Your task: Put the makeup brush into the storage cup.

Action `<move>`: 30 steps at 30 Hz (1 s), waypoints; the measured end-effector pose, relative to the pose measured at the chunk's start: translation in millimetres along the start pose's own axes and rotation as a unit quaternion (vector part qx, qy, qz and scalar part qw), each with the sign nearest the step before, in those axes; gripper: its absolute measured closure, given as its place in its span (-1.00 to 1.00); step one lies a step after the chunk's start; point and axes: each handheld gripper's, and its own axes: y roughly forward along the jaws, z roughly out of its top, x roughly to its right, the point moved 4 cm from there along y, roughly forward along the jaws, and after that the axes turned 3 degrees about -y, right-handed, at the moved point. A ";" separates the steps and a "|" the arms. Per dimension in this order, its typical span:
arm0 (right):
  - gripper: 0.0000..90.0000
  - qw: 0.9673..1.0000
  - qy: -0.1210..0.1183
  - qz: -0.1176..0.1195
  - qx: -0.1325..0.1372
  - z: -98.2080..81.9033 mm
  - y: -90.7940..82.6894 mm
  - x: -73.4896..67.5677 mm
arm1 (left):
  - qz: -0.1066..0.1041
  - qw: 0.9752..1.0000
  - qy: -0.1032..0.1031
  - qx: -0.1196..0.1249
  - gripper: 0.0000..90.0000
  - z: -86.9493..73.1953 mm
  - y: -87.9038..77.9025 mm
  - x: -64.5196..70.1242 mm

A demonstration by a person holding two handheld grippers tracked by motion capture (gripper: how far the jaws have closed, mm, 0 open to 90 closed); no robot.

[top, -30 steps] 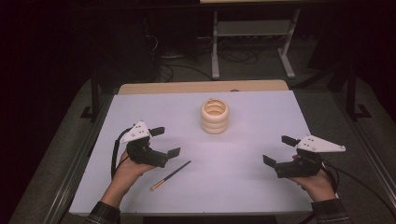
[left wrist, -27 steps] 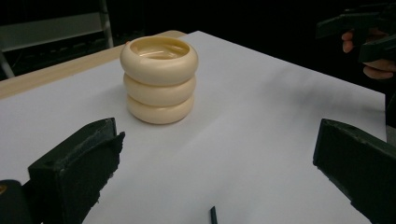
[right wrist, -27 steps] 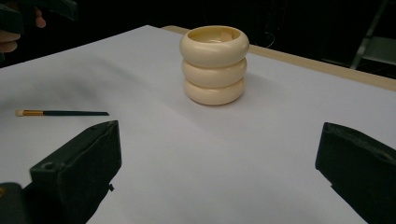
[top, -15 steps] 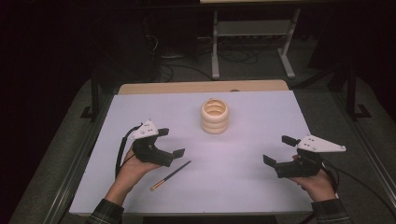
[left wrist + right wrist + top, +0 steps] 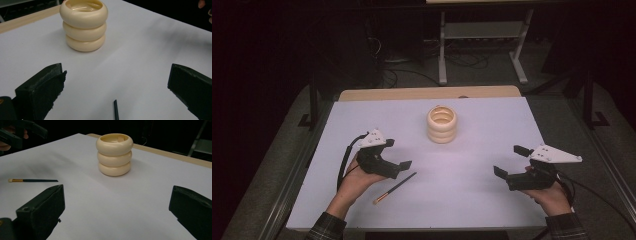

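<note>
A cream holder (image 5: 442, 124) shaped like three stacked rings stands upright at the middle back of the white table (image 5: 472, 165); it also rises ahead in the left gripper view (image 5: 84, 25) and the right gripper view (image 5: 114, 154). A thin dark brush (image 5: 394, 188) with a gold ferrule lies flat near the front left, seen too as brush (image 5: 32, 180) and its tip (image 5: 116, 112). My left gripper (image 5: 396, 154) hovers open just above and behind the brush. My right gripper (image 5: 511, 161) is open at the front right, nothing between its jaws.
A wooden strip (image 5: 427, 93) borders the table's far edge. Behind it on the dark floor stands a metal frame (image 5: 482, 35) with cables. Metal rails run along both table sides.
My left gripper has shifted right and slightly toward the brush, its jaws still open. The right gripper, holder and brush have stayed put.
</note>
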 end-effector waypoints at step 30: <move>-1.00 1.000 0.000 0.001 0.000 0.0 0.0 -0.1 | 0.006 0.994 0.009 -0.110 -0.95 -14.5 7.5 3.3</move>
